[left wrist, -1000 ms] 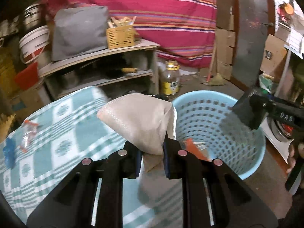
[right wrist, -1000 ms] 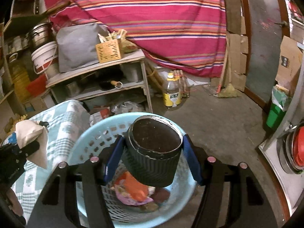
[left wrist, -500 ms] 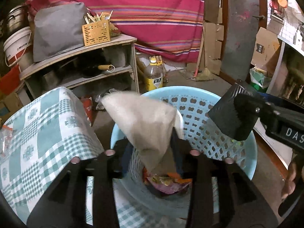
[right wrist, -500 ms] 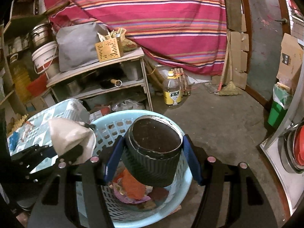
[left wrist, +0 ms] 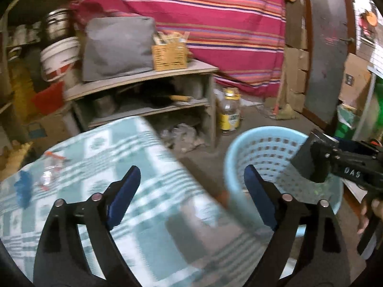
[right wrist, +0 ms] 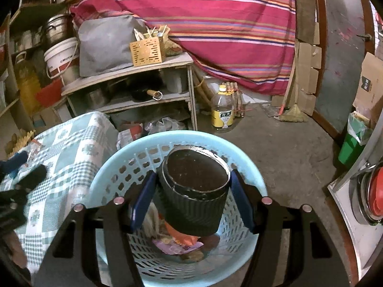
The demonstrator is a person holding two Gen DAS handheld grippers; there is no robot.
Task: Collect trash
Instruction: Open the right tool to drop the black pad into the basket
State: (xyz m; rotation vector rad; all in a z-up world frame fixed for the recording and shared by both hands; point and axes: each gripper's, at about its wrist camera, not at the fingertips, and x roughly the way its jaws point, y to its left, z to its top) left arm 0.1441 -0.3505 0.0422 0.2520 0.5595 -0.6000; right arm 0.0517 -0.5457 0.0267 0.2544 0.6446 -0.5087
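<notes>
The right claw [right wrist: 191, 199] grips a black ribbed paper cup [right wrist: 194, 191] over the light-blue perforated basket [right wrist: 249, 174], wrappers lying at its bottom. The left claw [left wrist: 191, 191] stands wide with jaws opening, nothing between them, above the checked desk [left wrist: 100, 153]; the basket sits at its 2 o'clock.

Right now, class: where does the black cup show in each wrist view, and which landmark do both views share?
Left wrist view: black cup at the right edge, over the blue basket, in the right gripper.
Right wrist view: cup at centre, between the pads, above the basket.
Shared landmark: the oil bottle on the floor.
</notes>
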